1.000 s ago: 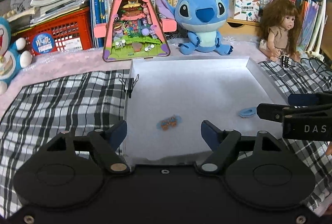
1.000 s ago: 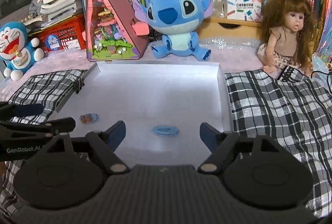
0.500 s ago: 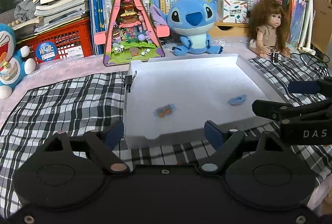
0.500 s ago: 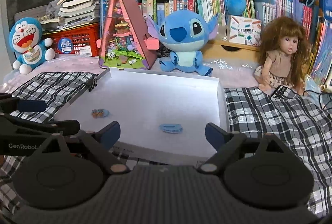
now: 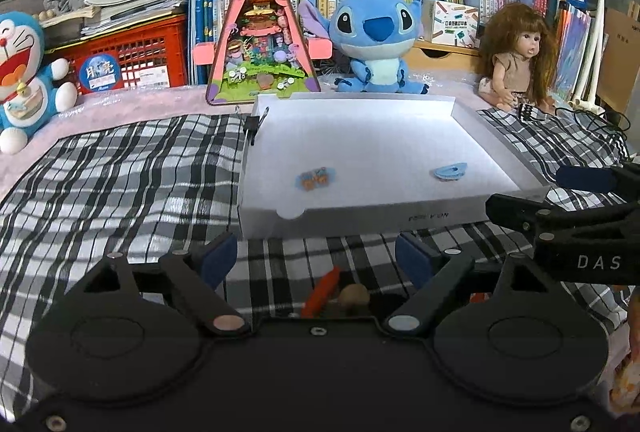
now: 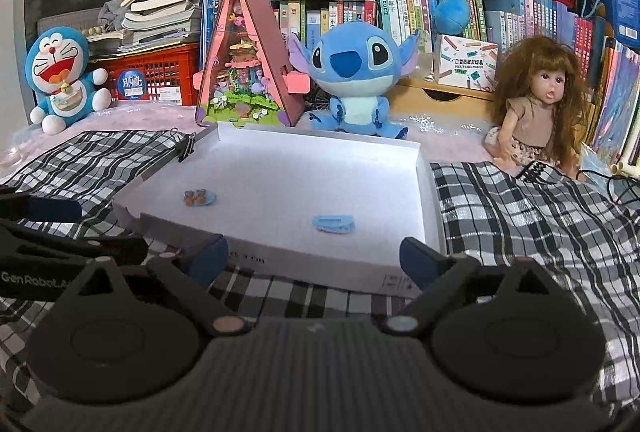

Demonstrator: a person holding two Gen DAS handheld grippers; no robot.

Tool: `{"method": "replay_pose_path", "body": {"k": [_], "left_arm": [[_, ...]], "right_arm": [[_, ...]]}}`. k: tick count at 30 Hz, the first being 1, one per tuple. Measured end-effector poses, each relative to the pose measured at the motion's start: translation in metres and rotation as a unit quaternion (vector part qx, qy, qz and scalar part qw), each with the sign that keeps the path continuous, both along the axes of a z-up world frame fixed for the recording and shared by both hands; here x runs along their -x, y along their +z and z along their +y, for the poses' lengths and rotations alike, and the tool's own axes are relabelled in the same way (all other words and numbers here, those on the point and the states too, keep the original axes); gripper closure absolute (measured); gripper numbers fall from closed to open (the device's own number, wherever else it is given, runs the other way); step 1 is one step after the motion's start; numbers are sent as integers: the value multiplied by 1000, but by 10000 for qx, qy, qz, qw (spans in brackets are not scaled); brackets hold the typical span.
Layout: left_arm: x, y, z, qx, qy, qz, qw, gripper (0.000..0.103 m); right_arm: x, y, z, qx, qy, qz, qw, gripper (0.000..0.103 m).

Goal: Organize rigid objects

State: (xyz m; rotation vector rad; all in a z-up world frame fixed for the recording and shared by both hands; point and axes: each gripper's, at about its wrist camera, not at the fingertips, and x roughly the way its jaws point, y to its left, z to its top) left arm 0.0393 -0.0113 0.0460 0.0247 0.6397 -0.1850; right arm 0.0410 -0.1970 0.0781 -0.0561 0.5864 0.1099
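Right tongs [image 6: 314, 257] spread wide above plaid cloth [image 6: 520, 216], white tray [image 6: 424, 192] holding two blue clips [image 6: 334, 223]

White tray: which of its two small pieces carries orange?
The left piece: orange bits on blue. The right piece is plain blue.

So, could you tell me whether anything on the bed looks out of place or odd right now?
Mostly tidy. Two small pieces, an orange strip and a brown round piece, lie loose on the plaid blanket outside the white tray, just ahead of the left tongs. The tray already holds two blue pieces.
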Motion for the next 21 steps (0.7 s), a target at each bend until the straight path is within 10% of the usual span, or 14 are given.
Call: {"method": "replay_pose_path", "body": {"k": [21], "left_arm": [[36, -20, 10, 67, 27, 45, 10000, 18]], "right_arm": [[37, -25, 1, 230, -23, -70, 9997, 6]]}}
